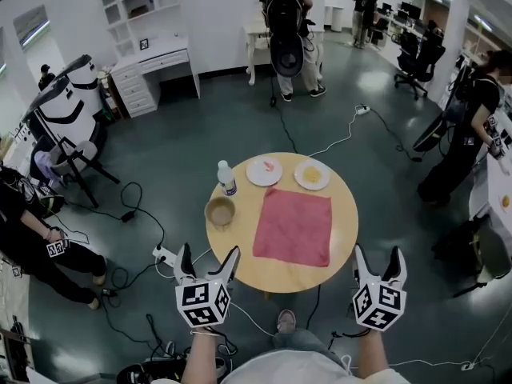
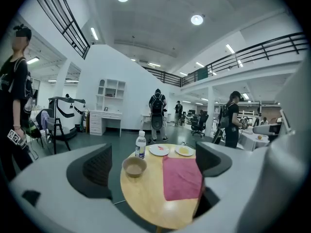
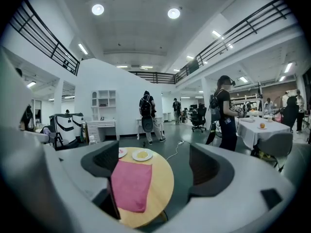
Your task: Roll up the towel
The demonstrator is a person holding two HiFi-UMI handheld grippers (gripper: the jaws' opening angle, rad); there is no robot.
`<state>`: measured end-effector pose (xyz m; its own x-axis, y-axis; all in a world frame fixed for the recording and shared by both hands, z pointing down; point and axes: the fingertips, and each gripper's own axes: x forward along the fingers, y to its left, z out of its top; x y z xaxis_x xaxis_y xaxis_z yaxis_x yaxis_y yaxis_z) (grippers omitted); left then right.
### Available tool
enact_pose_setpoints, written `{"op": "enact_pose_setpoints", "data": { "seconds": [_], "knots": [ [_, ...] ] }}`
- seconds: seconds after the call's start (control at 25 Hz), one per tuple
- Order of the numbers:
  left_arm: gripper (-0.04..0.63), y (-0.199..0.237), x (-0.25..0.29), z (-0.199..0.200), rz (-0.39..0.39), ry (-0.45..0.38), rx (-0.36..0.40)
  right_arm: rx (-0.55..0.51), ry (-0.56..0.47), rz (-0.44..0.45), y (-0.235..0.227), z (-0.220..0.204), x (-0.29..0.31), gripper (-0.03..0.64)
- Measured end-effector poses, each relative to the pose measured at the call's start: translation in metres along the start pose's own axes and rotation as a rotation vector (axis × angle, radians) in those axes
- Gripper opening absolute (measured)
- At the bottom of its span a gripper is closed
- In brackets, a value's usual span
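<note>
The towel is lying flat and unrolled on the round table. It is sitting right of the middle, with its near edge close to the table's near edge. Its far edge is stopping just short of two plates at the far edge. The left plate is carrying something reddish and the right plate something yellow. A bowl is standing near the left edge, well clear of the towel. A bottle is standing upright just behind the bowl, toward the far-left edge.

The left gripper is hovering off the table's near-left edge, above the floor. Its jaws are standing wide apart with nothing between them. The right gripper is hovering off the near-right edge, level with the left one. Its jaws are also gaping wide and holding nothing. Both are pointing toward the table, and neither is touching the table or the towel.

Cables are trailing over the floor to the left of the table. Several people are standing around the room beyond it.
</note>
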<state>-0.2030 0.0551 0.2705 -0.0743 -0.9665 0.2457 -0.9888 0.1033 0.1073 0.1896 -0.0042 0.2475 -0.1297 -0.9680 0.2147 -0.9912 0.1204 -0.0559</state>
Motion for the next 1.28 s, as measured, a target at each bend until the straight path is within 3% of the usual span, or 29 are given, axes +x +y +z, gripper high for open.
{"op": "enact_pose_setpoints", "data": {
  "seconds": [0.24, 0.64, 0.92, 1.04, 1.28],
  "knots": [
    [0.546, -0.025, 0.066, 0.022, -0.015, -0.004, 0.024, 0.017, 0.018, 0.003, -0.023, 0.010, 0.067, 0.455],
    [0.546, -0.022, 0.129, 0.024, -0.059, 0.034, 0.016, 0.032, 0.049, 0.014, -0.006, 0.011, 0.123, 0.449],
    [0.542, -0.036, 0.155, 0.029, -0.219, 0.050, 0.062, 0.054, 0.040, -0.023, 0.000, 0.012, 0.119, 0.426],
    [0.497, -0.046, 0.159, 0.021, -0.306, 0.087, 0.095, 0.046, 0.065, 0.008, 0.008, 0.007, 0.119, 0.414],
    [0.474, -0.064, 0.161, -0.011, -0.440, 0.183, 0.155, 0.028, 0.150, 0.090, 0.021, -0.021, 0.117, 0.370]
  ]
}}
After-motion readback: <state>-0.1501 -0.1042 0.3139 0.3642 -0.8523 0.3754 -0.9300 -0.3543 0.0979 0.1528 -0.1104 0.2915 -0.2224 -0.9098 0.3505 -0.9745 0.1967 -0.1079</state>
